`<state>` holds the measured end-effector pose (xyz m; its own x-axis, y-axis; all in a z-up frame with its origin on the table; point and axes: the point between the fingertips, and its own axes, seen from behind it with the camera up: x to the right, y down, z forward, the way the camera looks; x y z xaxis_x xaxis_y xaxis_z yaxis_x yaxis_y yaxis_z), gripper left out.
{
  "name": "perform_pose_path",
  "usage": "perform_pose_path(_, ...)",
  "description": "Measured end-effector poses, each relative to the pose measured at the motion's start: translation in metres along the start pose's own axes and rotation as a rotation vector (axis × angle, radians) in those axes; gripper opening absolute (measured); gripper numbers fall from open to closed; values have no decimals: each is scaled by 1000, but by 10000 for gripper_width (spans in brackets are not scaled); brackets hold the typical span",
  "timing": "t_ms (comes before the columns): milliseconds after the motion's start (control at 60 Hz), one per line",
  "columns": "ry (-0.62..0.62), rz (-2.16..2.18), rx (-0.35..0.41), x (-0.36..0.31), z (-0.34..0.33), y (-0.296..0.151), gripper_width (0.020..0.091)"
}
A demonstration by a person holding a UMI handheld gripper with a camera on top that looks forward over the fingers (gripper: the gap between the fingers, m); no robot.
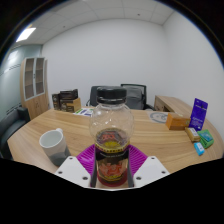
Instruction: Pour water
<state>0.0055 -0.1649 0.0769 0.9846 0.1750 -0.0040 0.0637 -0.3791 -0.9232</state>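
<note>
Gripper (112,172) clamped on a clear round glass jar with a black lid (111,128), both purple pads (87,157) pressed against its lower sides, jar held upright above the wooden table (160,132). Just left and slightly beyond, a pale grey cup (54,144) standing on the tabletop. Risks, likely: lid apparently on, blocking any pour; smooth glass slipping once tilted; spilling beside the cup's narrow mouth.

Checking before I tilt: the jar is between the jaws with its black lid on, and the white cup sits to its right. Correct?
Not quite. The gripper view shows the white cup left of the jar, not right. The black lid is on, and the jar is between the jaws.
</note>
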Motion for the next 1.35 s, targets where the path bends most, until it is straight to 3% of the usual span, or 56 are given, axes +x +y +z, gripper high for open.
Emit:
perform_pose_path(117,-6,22,13,5,-1,-1,499)
perform_pose_path(183,-12,42,-19,5,0,3,551)
perform_pose_path(233,-4,55,-60,5,-2,10,667)
perform_pose_path(283,19,49,-92,8,-8,13,853)
perform_pose_path(300,30,48,-98,10,-11,12,868)
perform_pose_path(517,125,19,-150,-3,-88,-12,858)
perform_pose_path(900,270,18,-215,-84,-257,-25,855)
perform_pose_path(1350,293,48,-222,-106,-291,-22,856)
